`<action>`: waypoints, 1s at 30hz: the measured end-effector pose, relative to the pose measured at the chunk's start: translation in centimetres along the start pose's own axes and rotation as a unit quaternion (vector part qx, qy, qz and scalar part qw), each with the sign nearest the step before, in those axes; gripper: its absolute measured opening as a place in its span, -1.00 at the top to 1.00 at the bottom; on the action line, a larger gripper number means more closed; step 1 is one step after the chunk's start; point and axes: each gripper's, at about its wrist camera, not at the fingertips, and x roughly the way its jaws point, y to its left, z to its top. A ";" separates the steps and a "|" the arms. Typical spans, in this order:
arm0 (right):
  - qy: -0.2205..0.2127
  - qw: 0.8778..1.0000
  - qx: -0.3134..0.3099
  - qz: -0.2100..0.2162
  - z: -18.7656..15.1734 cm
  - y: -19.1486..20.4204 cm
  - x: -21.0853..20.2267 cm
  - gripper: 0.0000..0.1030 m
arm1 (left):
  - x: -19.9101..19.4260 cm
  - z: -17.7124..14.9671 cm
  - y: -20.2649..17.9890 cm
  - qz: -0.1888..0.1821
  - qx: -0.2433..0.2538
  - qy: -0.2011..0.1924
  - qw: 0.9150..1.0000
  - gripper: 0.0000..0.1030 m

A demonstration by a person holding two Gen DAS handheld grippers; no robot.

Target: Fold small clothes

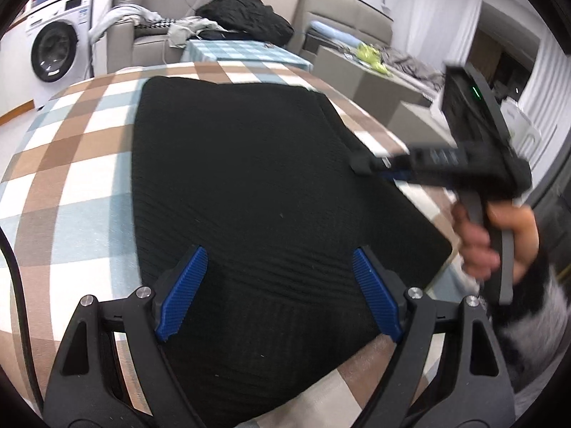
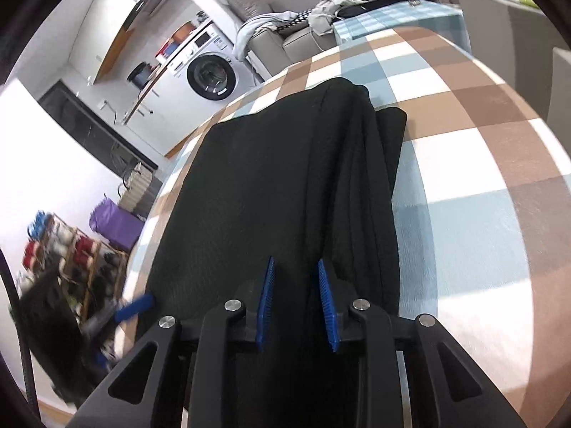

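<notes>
A black knit garment [image 1: 257, 192] lies spread over the middle of a counter covered with a brown, white and pale-blue checked cloth [image 1: 71, 164]. In the right wrist view the same garment [image 2: 285, 185] fills the centre of the frame, with a folded layer bunched in long ridges along its right side.

The left gripper [image 1: 276, 290] sits at the bottom centre of its frame, its blue ribbed fingers [image 1: 183, 294] spread wide above the near part of the garment, nothing pinched between them.

The right gripper [image 2: 298, 303] is at the bottom centre of its own view, its fingers [image 2: 266, 303] a narrow gap apart with black fabric showing in the gap; the pads do not press on it. In the left wrist view it comes in blurred from the right edge, its tip at the garment's right border, held by a hand [image 1: 496, 239] in a fuzzy black-and-white sleeve [image 1: 535, 306].

A washing machine [image 1: 57, 46] stands at upper left.
</notes>
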 end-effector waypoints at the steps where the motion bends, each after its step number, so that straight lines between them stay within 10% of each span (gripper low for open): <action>1: 0.001 1.000 0.003 -0.001 0.6 -0.1 0.5 0.51 | 0.3 -0.2 -0.3 0.004 0.008 0.006 1.000 -0.59; 11: -0.057 0.993 -0.099 0.000 2.4 3.7 -1.0 0.85 | 1.2 -1.0 -0.4 0.013 0.012 0.021 1.000 -0.60; 18: 0.003 0.998 -0.047 -0.051 2.5 0.9 1.7 0.84 | 1.3 -1.1 -0.4 0.016 0.016 0.024 0.999 -0.60; 22: 0.013 0.999 -0.048 -0.011 0.2 1.3 0.2 0.48 | 1.2 -1.0 -0.1 0.013 0.012 0.022 1.000 -0.60; 28: 0.010 0.998 -0.065 0.015 -4.4 1.8 -2.3 0.48 | 1.4 -0.8 0.0 0.012 0.010 0.022 1.000 -0.60; 30: -0.015 0.997 -0.077 0.011 -5.2 2.1 -3.0 0.79 | 1.5 -0.7 0.0 0.012 0.010 0.021 1.000 -0.60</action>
